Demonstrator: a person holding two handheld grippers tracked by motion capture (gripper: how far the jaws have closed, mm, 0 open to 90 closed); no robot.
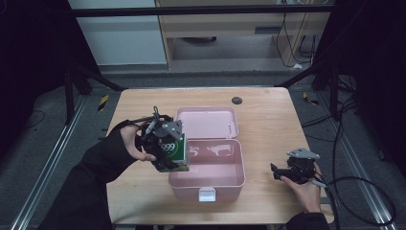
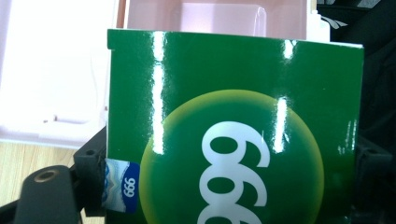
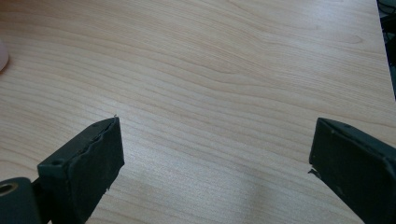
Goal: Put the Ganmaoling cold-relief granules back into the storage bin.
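Observation:
A green carton marked 999 [image 1: 173, 152] hangs at the left rim of the open pink box [image 1: 242, 165], held by my left gripper [image 1: 165, 143], which is shut on it. In the left gripper view the green carton [image 2: 233, 126] spans the gap between the jaws, with the pink box [image 2: 56, 70] behind it. My right gripper [image 1: 280, 171] rests low on the table to the right of the box, open; in its own view my right gripper [image 3: 215, 158] has only bare wood between its black pads [image 3: 88, 158].
The pink box's lid [image 1: 206, 122] lies open flat behind it, and a white latch [image 1: 207, 194] sits at its front wall. A small dark round spot [image 1: 237, 100] is on the wooden table [image 1: 268, 120] near the far edge. Cables trail off the right side.

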